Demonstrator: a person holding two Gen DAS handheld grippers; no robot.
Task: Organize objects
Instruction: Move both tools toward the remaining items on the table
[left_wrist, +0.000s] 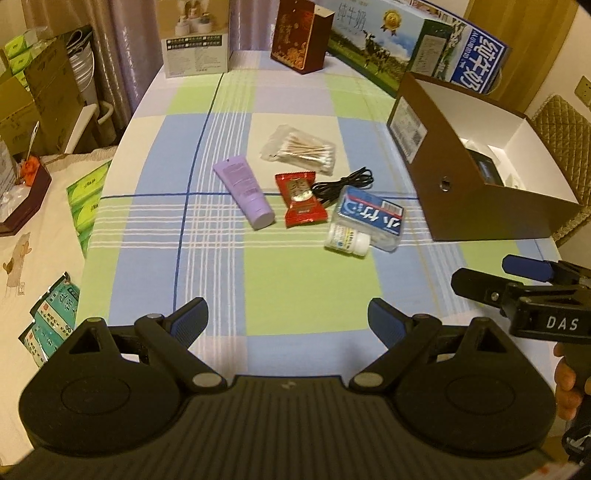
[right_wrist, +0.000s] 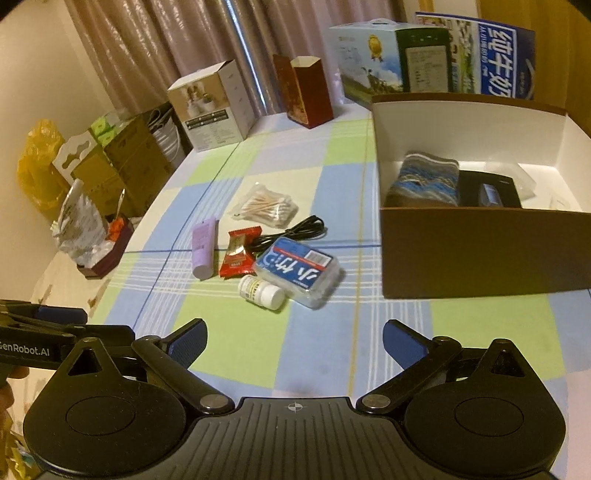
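Observation:
On the checked tablecloth lie a purple tube (left_wrist: 245, 190) (right_wrist: 204, 248), a red packet (left_wrist: 301, 197) (right_wrist: 238, 252), a bag of cotton swabs (left_wrist: 301, 148) (right_wrist: 266, 209), a black cable (left_wrist: 341, 182) (right_wrist: 295, 232), a clear box with a blue label (left_wrist: 371, 218) (right_wrist: 298, 269) and a white pill bottle (left_wrist: 347, 240) (right_wrist: 260, 291). The brown open box (left_wrist: 458, 192) (right_wrist: 476, 254) at the right holds a striped cloth (right_wrist: 424, 181) and a dark item. My left gripper (left_wrist: 286, 319) and right gripper (right_wrist: 295, 339) are both open and empty, short of the items.
Upright cartons stand along the far edge: a white one (left_wrist: 195, 55) (right_wrist: 218, 107), a red one (left_wrist: 297, 37) (right_wrist: 308, 92) and milk cartons (left_wrist: 476, 62) (right_wrist: 506, 59). A side table (left_wrist: 26, 236) with packets is at the left. A chair back (left_wrist: 561, 125) stands behind the brown box.

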